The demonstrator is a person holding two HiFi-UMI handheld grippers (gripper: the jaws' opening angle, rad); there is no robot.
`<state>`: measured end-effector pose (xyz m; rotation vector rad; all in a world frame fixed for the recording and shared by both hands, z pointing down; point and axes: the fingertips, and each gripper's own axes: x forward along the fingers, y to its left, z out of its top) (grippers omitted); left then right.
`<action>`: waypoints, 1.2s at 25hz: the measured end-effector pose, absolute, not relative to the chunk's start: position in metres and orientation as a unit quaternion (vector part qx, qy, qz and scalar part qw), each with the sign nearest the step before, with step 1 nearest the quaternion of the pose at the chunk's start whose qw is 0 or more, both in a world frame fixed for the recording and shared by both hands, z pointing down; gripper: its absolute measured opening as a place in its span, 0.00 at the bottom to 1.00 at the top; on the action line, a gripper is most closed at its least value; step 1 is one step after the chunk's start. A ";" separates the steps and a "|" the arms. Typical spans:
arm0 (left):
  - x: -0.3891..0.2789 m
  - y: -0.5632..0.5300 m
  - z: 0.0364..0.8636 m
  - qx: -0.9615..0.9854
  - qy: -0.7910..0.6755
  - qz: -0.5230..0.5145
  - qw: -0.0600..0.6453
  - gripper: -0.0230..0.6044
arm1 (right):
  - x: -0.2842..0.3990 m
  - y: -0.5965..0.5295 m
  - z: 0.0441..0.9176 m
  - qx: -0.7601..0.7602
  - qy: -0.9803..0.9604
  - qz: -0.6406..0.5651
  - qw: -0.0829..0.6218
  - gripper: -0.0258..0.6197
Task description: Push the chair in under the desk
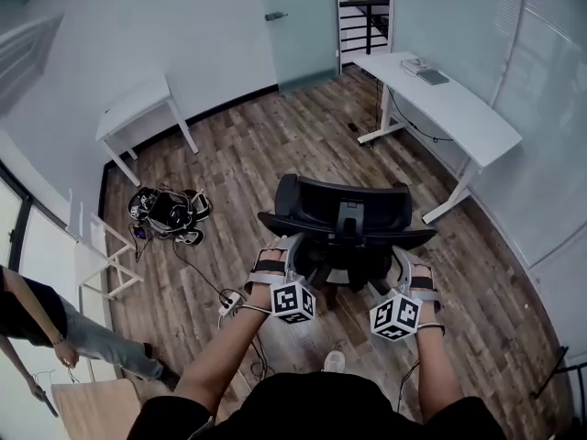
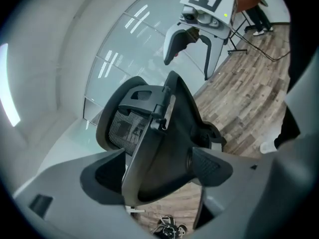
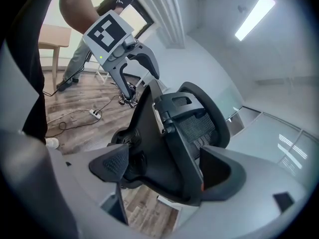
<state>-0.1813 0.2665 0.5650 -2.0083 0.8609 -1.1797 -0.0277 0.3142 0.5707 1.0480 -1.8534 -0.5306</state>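
Observation:
A black office chair (image 1: 344, 218) stands in the middle of the wooden floor, its back toward me. The long white desk (image 1: 449, 108) is beyond it at the right, along the glass wall. My left gripper (image 1: 290, 246) is at the left edge of the chair's backrest and my right gripper (image 1: 400, 259) is at its right edge. In the left gripper view the backrest (image 2: 149, 133) passes between the wide jaws of the left gripper (image 2: 157, 176). The right gripper view shows the backrest (image 3: 174, 128) between the spread jaws of the right gripper (image 3: 167, 168). Both are open, with no firm pinch visible.
A smaller white table (image 1: 138, 108) stands at the far left wall. A bundle of gear (image 1: 170, 214) lies on the floor left of the chair, with a power strip (image 1: 229, 302) and cables nearer me. A person (image 1: 55, 333) stands at the left by a wooden tabletop (image 1: 87, 406).

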 end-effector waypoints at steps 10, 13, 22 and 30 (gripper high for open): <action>-0.179 0.228 0.571 -0.720 0.319 -0.501 0.360 0.71 | -0.028 0.276 0.582 0.385 -0.764 -0.235 0.461 0.75; -0.180 0.217 0.571 -0.710 0.314 -0.515 0.365 0.71 | -0.026 0.266 0.587 0.369 -0.761 -0.243 0.475 0.75; -0.162 0.181 0.591 -0.690 0.291 -0.542 0.382 0.71 | -0.016 0.233 0.604 0.339 -0.728 -0.283 0.524 0.75; -0.166 0.158 0.609 -0.684 0.285 -0.541 0.397 0.71 | -0.021 0.212 0.632 0.297 -0.695 -0.318 0.572 0.75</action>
